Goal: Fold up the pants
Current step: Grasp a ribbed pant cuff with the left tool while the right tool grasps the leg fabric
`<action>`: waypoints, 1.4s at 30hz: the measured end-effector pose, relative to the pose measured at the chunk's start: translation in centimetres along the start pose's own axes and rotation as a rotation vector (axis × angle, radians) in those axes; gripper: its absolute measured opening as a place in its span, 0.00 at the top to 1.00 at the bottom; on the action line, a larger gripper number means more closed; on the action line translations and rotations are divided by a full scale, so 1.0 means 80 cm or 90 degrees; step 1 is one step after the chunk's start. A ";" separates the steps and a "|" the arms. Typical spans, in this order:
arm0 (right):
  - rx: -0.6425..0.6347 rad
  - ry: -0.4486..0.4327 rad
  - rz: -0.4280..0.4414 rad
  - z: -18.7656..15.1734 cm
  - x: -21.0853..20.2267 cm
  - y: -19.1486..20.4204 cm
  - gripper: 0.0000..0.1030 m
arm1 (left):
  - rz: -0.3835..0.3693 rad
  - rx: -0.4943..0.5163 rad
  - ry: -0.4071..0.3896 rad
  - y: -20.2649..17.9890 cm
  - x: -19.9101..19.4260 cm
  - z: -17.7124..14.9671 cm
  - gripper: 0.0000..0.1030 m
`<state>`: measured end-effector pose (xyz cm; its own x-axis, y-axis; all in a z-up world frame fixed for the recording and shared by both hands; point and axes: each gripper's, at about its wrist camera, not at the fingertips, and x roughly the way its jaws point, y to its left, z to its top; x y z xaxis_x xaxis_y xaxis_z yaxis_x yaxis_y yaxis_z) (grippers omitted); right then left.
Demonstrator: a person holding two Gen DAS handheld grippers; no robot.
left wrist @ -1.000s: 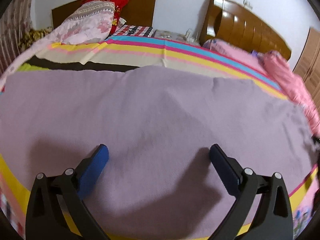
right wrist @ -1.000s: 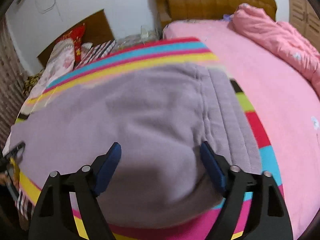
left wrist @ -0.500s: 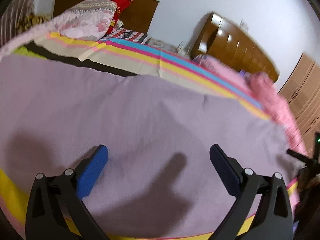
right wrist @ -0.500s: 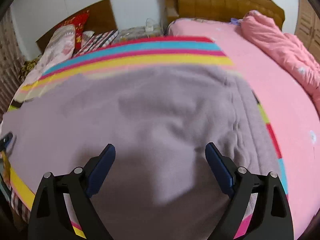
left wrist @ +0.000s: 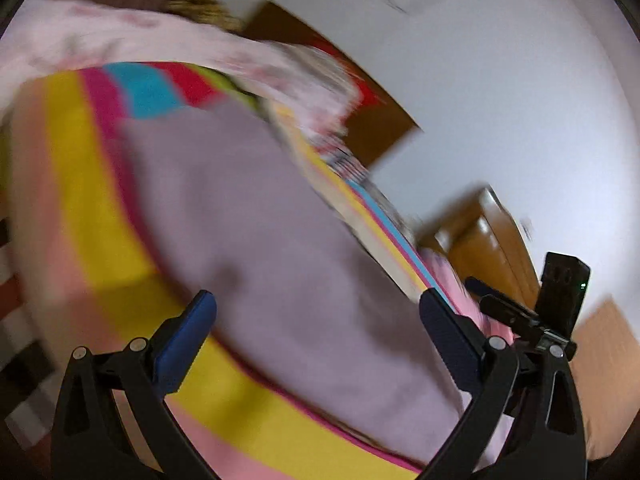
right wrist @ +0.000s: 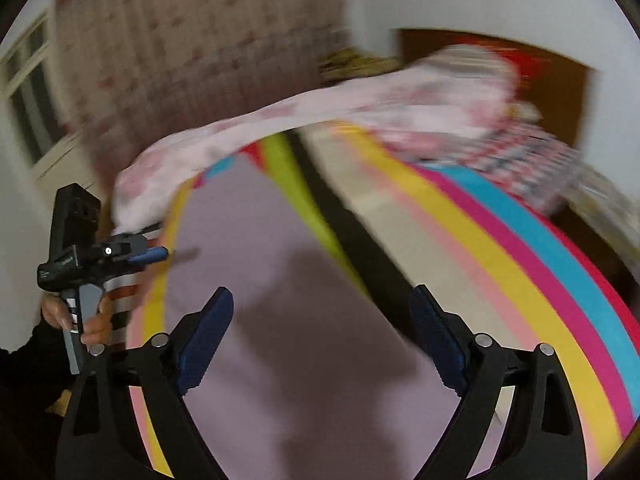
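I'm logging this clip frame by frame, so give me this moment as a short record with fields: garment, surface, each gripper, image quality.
garment: lilac pants, spread flat on the bed
surface: striped bedspread in yellow, magenta and blue bands
left gripper: open, holding nothing, above the pants
right gripper: open, holding nothing, above the pants
other bedding: pink floral quilt along the far side
image quality: both views motion-blurred, fine detail of the fabric not readable

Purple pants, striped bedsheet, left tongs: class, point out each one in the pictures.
purple pants (right wrist: 280, 320), right wrist view, flat middle of the fabric
striped bedsheet (right wrist: 520, 256), right wrist view, pink stripe
left tongs (left wrist: 316, 320), left wrist view, midway between blue tips
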<state>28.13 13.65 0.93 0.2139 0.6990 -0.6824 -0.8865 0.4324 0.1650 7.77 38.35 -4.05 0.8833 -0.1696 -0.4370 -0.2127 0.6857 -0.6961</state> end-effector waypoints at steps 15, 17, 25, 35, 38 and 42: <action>-0.092 0.181 0.194 0.159 0.261 0.037 0.36 | 0.010 -0.148 -0.044 0.085 0.036 0.062 0.03; -0.097 0.186 0.199 0.151 0.263 0.034 0.36 | 0.026 -0.114 -0.038 0.076 0.036 0.056 0.03; -0.055 0.188 0.276 0.161 0.254 0.006 0.57 | 0.004 -0.088 -0.038 0.072 0.039 0.047 0.03; -0.107 0.254 0.390 0.151 0.266 0.038 0.70 | 0.033 -0.126 -0.031 0.084 0.044 0.061 0.02; -0.143 0.199 0.415 0.150 0.242 0.043 0.79 | 0.030 -0.116 -0.038 0.085 0.045 0.057 0.02; -0.176 0.144 0.415 0.150 0.213 0.052 0.81 | 0.012 -0.134 -0.057 0.093 0.045 0.060 0.02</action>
<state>33.03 34.15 -1.48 -0.4541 0.6169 -0.6428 -0.8822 -0.2101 0.4215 11.35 46.26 -8.07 0.9097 -0.0886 -0.4057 -0.3040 0.5233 -0.7960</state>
